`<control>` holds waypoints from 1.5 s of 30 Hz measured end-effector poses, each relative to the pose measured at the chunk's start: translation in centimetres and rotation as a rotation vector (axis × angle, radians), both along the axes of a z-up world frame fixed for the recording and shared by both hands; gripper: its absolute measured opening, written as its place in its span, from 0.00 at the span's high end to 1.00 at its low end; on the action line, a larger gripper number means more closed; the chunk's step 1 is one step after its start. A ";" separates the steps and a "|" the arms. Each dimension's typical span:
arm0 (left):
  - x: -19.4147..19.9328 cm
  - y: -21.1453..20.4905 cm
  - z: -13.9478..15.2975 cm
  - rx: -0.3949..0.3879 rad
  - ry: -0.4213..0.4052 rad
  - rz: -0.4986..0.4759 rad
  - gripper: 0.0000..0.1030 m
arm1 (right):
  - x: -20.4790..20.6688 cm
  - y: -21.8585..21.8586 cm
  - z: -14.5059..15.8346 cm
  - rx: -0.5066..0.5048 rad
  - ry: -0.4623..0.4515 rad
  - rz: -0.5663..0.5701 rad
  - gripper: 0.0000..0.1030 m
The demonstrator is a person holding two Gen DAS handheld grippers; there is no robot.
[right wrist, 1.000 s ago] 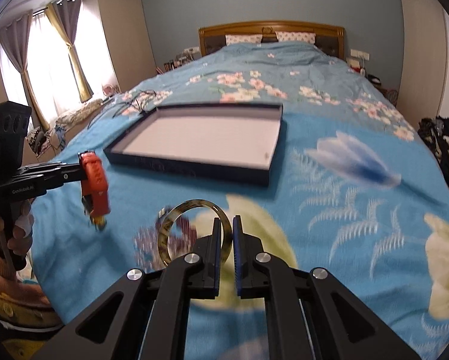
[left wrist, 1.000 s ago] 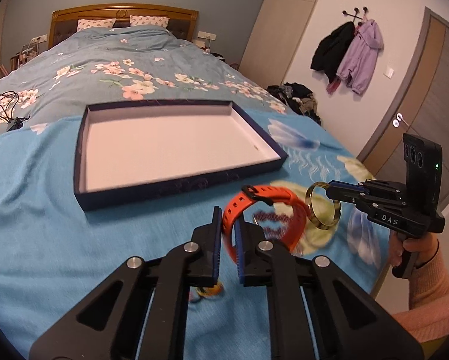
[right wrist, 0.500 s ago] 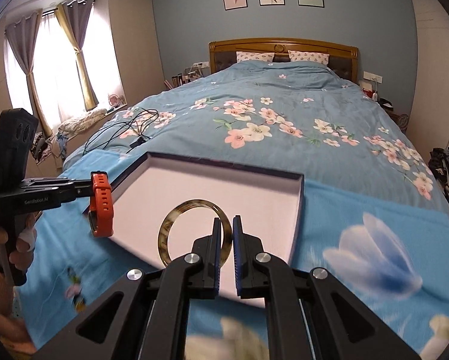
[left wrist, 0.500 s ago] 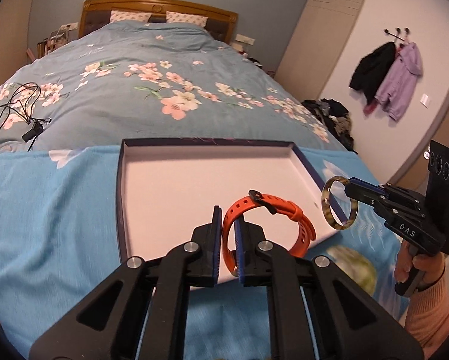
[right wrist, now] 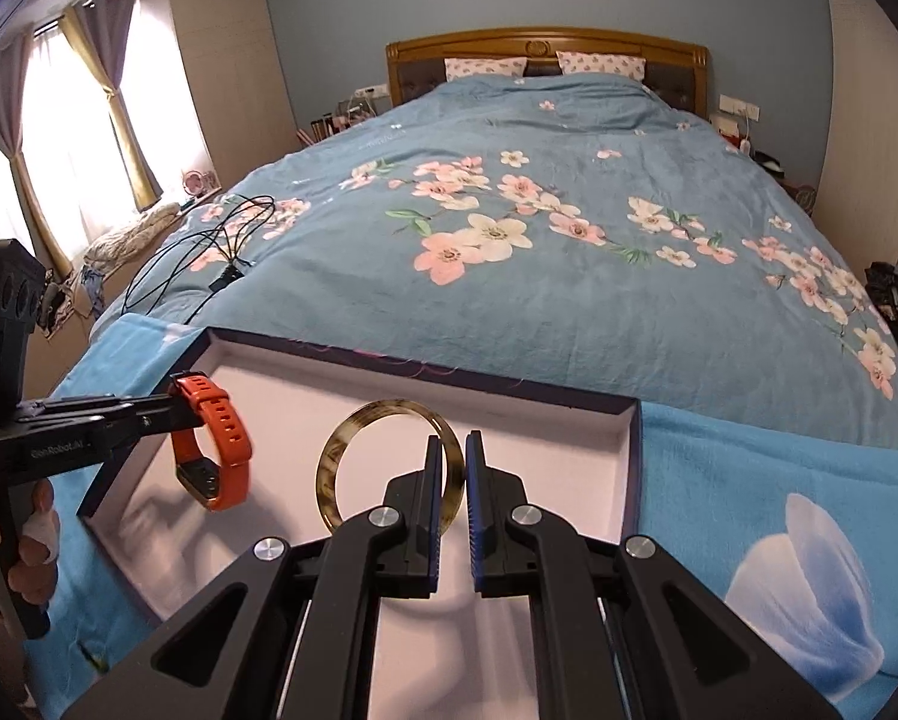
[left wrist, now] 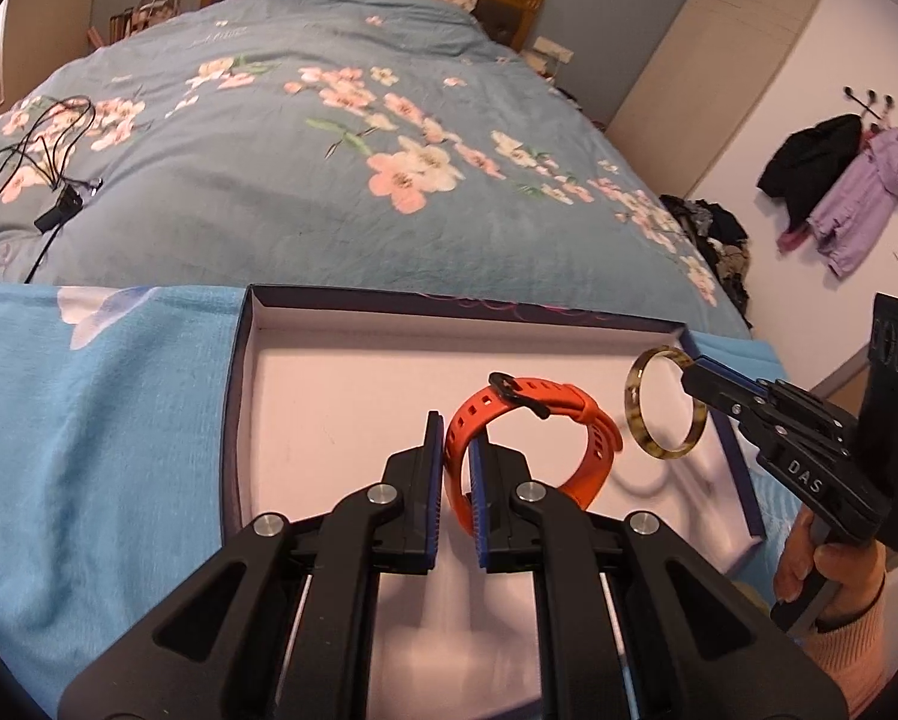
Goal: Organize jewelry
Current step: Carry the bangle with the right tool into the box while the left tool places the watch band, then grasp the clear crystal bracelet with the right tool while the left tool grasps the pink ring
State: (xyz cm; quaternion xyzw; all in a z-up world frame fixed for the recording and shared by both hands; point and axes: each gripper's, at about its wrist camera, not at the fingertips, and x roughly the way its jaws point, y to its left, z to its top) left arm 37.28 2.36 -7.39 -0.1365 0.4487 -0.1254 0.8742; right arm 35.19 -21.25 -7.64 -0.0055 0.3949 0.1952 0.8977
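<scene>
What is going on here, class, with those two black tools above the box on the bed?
A person holds a gripper in each hand over an open, white-lined box lying on the bed. The left gripper is shut on an orange watch band, and the right gripper is shut on a tortoiseshell bangle. Both pieces hang above the box floor, not yet set down. Nothing else shows in the visible part of the box.

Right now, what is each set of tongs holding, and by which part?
Left tongs: orange watch band, pinched through its strap. Right tongs: tortoiseshell bangle, pinched on its rim. Both hang over the box.
</scene>
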 end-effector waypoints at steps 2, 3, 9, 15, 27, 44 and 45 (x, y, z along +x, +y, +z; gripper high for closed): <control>1.0 0.0 -0.8 0.002 0.020 0.017 0.92 | 0.7 0.1 -0.3 0.002 0.016 -0.010 0.94; 1.4 0.0 -1.2 0.000 0.028 0.021 0.92 | 1.2 0.2 -0.6 0.001 0.029 -0.012 0.94; 3.7 0.0 -2.6 0.003 0.060 0.047 0.92 | 3.0 0.6 -1.7 -0.026 0.085 -0.038 0.94; 4.4 0.0 -3.2 0.013 0.094 0.060 0.87 | 3.6 0.7 -1.8 -0.037 0.107 -0.061 0.93; -1.3 0.3 1.0 0.054 -0.126 -0.001 0.57 | -2.3 -0.5 1.3 -0.001 -0.048 0.009 0.59; -18.3 1.7 0.7 0.082 -0.221 -0.129 0.51 | -19.1 -3.4 -0.3 0.040 -0.029 0.225 0.64; -19.0 1.8 0.5 0.078 -0.219 -0.125 0.51 | -19.6 -3.2 -0.6 0.038 -0.022 0.233 0.64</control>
